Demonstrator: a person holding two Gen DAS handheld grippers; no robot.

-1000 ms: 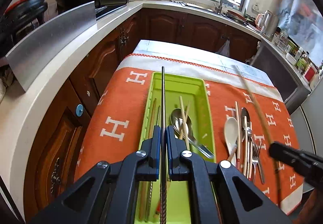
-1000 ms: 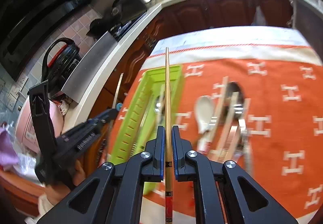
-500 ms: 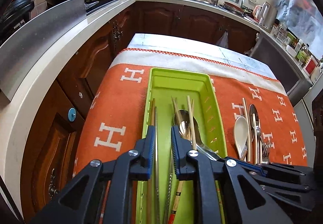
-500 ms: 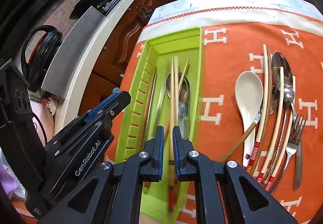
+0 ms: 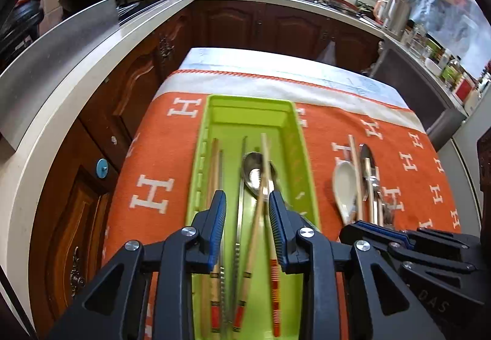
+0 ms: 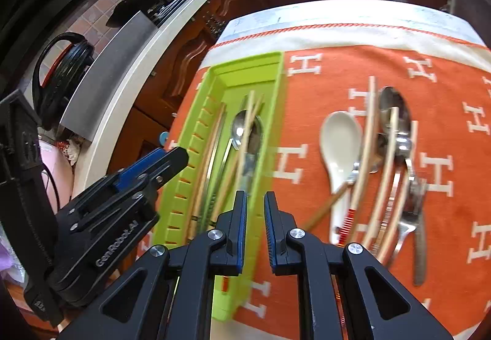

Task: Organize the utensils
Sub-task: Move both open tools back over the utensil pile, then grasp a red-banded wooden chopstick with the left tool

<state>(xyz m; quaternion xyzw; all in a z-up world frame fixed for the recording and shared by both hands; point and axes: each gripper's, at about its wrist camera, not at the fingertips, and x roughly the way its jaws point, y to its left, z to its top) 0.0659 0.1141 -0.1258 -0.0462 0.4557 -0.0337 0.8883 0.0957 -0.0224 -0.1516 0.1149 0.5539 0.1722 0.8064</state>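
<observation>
I see an orange tablecloth (image 5: 153, 156) under a lime-green utensil tray (image 5: 248, 107) holding chopsticks (image 5: 264, 162) and a metal spoon (image 5: 253, 174). To its right lie a white ceramic spoon (image 6: 339, 140), more chopsticks and a fork (image 6: 408, 226). My left gripper (image 5: 247, 211) is spread wide above the tray, empty; my right gripper (image 6: 255, 211) is parted, empty, over the tray's right rim.

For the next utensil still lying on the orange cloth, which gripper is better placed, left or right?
Probably the right gripper: it is open and nearest the loose pile, the white spoon and fork. The left gripper, also open, hangs over the green tray, farther away.
</observation>
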